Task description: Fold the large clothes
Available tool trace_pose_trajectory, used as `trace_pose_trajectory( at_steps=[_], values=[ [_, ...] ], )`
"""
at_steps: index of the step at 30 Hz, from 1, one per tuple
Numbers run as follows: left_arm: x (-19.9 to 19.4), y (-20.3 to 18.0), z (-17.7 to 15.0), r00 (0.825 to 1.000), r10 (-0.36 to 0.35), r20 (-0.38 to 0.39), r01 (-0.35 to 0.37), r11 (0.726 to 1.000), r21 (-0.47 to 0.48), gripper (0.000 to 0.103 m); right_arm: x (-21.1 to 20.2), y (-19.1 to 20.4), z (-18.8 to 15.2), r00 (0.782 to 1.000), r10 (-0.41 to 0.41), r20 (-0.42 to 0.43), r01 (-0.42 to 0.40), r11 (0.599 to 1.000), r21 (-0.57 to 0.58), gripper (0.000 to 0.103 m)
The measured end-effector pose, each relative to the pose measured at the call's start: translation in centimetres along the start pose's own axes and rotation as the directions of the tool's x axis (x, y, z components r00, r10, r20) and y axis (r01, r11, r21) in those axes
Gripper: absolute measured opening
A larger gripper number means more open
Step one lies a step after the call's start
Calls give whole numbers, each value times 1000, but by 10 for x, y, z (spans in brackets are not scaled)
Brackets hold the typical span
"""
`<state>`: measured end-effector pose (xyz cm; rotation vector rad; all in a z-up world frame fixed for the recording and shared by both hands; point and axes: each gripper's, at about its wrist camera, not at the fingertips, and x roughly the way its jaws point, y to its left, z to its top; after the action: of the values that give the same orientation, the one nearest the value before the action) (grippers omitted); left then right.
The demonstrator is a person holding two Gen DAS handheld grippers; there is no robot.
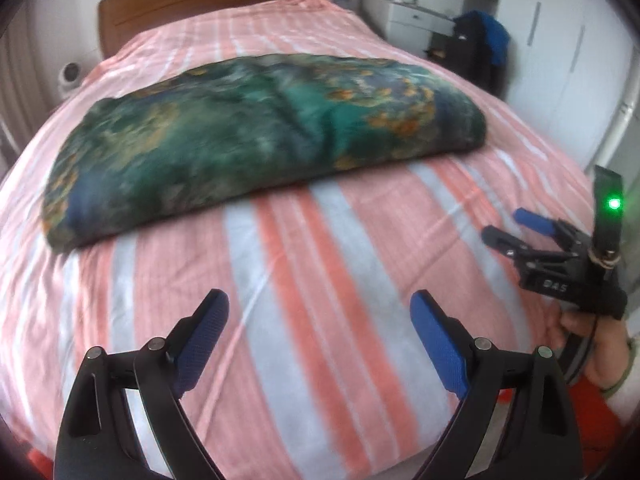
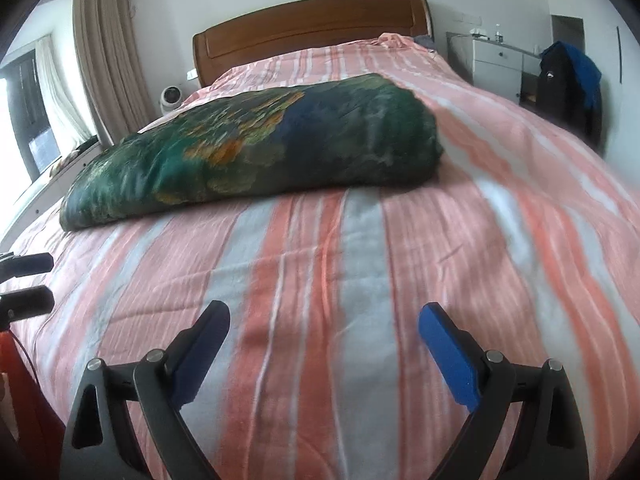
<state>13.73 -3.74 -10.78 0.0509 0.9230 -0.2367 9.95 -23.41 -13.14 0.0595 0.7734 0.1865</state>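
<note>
A large green and blue cloth with orange patches [image 1: 256, 136] lies folded in a thick oblong bundle across the middle of the bed; it also shows in the right wrist view [image 2: 256, 144]. My left gripper [image 1: 320, 304] is open and empty, held above the striped bedspread well short of the cloth. My right gripper [image 2: 324, 316] is open and empty, also short of the cloth. The right gripper shows in the left wrist view [image 1: 504, 226] at the right, jaws apart. The left gripper's fingertips [image 2: 38, 262] show at the left edge of the right wrist view.
The bed has a pink and grey striped bedspread [image 1: 320, 280] and a wooden headboard [image 2: 312, 28]. A white cabinet [image 2: 496, 64] and dark clothes on a chair [image 2: 572, 84] stand at the back right. A curtain and window [image 2: 104, 48] are at the left.
</note>
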Motion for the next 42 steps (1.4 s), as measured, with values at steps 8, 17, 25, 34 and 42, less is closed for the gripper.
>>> trace_pose_trajectory(
  at_steps=[8,17,25,34,42],
  values=[
    [1,17,-9,998,55,-16,-56,997,-57,93,0,-1,-3,1000,22,-6,-22,1000,13,95],
    [-9,25,-18,995,100,-9,-100,992,-78,93,1,-6,-2,999,45,-14,-44,998,36,97],
    [-9,45,-1,989,146,24,-143,985,-96,94,21,-70,54,979,193,72,-205,884,419,102],
    [-36,47,74,982,134,135,-136,991,8,94,90,-106,107,984,137,117,-180,728,661,52],
    [-3,-6,222,956,-291,-21,292,947,134,95,9,21,140,957,-36,288,20,998,57,43]
  ],
)
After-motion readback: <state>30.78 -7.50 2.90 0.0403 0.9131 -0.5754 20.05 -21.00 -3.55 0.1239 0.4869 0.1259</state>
